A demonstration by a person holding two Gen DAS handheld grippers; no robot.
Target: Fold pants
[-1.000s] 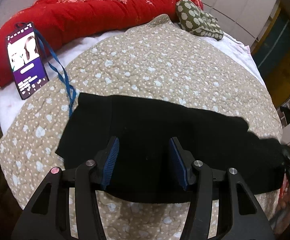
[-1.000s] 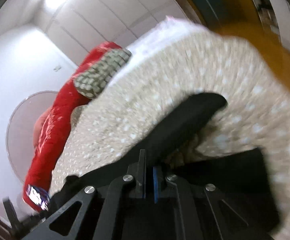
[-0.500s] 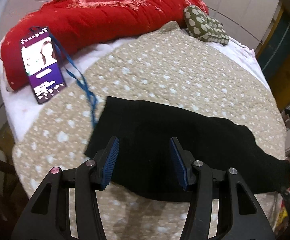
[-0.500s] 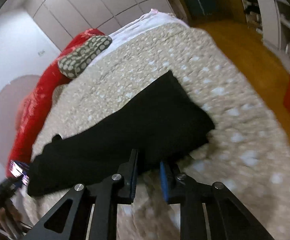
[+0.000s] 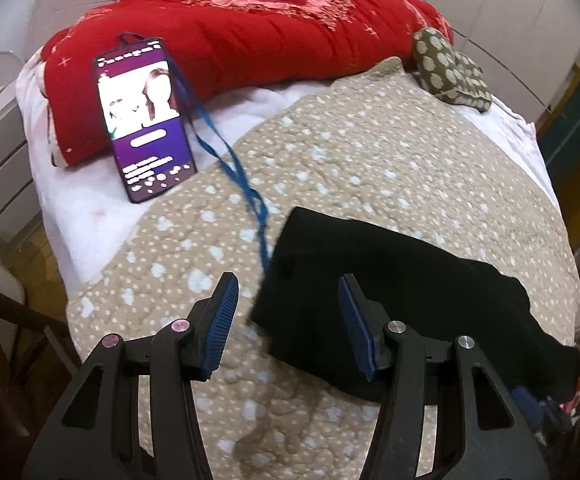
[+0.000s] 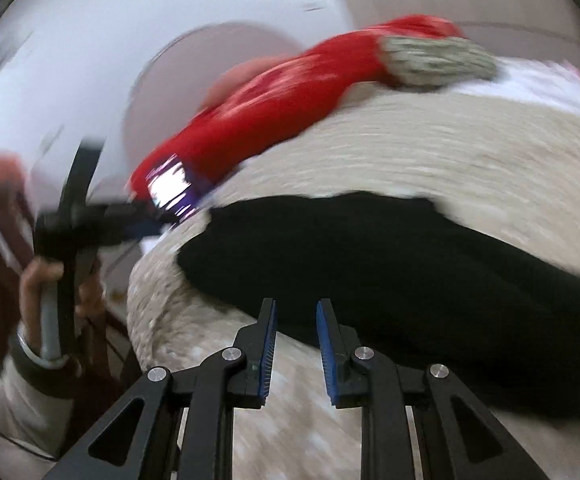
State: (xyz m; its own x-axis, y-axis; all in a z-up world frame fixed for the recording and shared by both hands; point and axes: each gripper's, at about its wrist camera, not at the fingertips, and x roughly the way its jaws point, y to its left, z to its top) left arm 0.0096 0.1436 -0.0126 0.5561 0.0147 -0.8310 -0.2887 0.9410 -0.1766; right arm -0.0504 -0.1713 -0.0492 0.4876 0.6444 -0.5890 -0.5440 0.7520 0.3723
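Left wrist view: left hand-held gripper [image 5: 286, 320] wide open, empty; black pants [image 5: 402, 300] flat on quilt [image 5: 370, 152], near edge between fingers.
Right wrist view, blurred: right hand-held gripper [image 6: 296, 344] partly open, empty, just short of pants [image 6: 390, 256].
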